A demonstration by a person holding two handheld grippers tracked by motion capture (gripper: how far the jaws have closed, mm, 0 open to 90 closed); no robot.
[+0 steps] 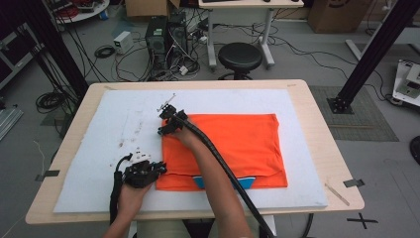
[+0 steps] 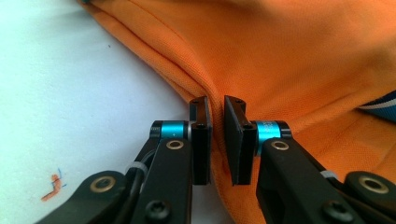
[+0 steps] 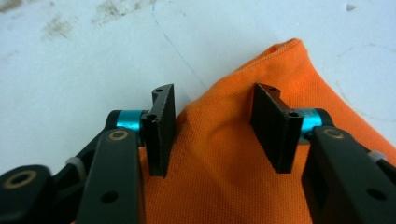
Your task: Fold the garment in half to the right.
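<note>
An orange shirt (image 1: pixel 233 144) lies folded on a white foam mat (image 1: pixel 94 148), with a blue-and-white trim (image 1: pixel 200 181) peeking out at its near edge. My left gripper (image 1: pixel 161 169) is at the shirt's near left corner. In the left gripper view, the left gripper (image 2: pixel 217 109) is shut on a raised fold of the orange shirt (image 2: pixel 280 56). My right gripper (image 1: pixel 161 122) is at the far left corner. In the right gripper view, the right gripper (image 3: pixel 212 98) stands open astride the orange shirt (image 3: pixel 219 154), which bulges between the jaws without being pressed.
The mat covers most of a wooden table (image 1: pixel 322 139). Dirty smudges (image 1: pixel 131 131) mark the mat left of the shirt. Beyond the table are a black stool (image 1: pixel 240 57), computer boxes (image 1: pixel 166 37) and floor cables.
</note>
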